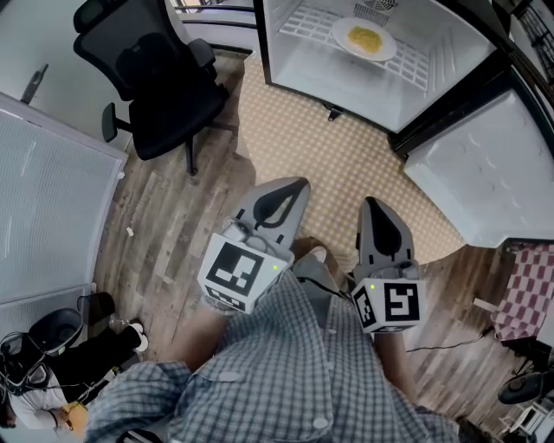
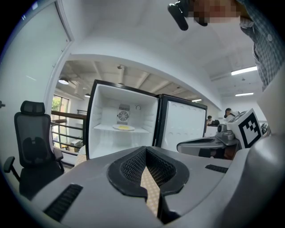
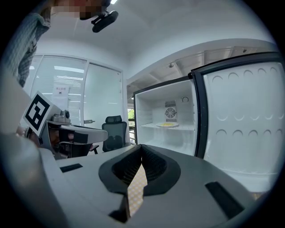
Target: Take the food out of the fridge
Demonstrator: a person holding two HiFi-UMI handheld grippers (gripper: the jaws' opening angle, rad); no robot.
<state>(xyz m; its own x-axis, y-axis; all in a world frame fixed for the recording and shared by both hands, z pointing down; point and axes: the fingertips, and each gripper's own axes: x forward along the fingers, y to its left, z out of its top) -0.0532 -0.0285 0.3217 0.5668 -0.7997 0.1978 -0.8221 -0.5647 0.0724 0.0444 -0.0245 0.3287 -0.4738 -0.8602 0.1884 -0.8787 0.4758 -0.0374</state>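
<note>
- Plate (image 1: 341, 33) of yellow food (image 1: 364, 38): on the wire shelf (image 1: 303, 21) inside the open fridge (image 1: 290, 65).
- Handling, as judged: stiff, probably breakable, with a smooth rim. The food lies loose on top, so carry it level. Best hold is the rim nearest the fridge opening.
- Left claw (image 1: 293, 185): jaws fully together, holding nothing, well short of the fridge.
- Right claw (image 1: 373, 204): also closed and empty, well short of the fridge, on the side of its open door (image 1: 485, 164).

Bright even indoor light, ceiling strips (image 2: 244, 70) glowing at two o'clock, fridge (image 1: 459, 52) interior washed white, fisheye bending, dark corners.
</note>
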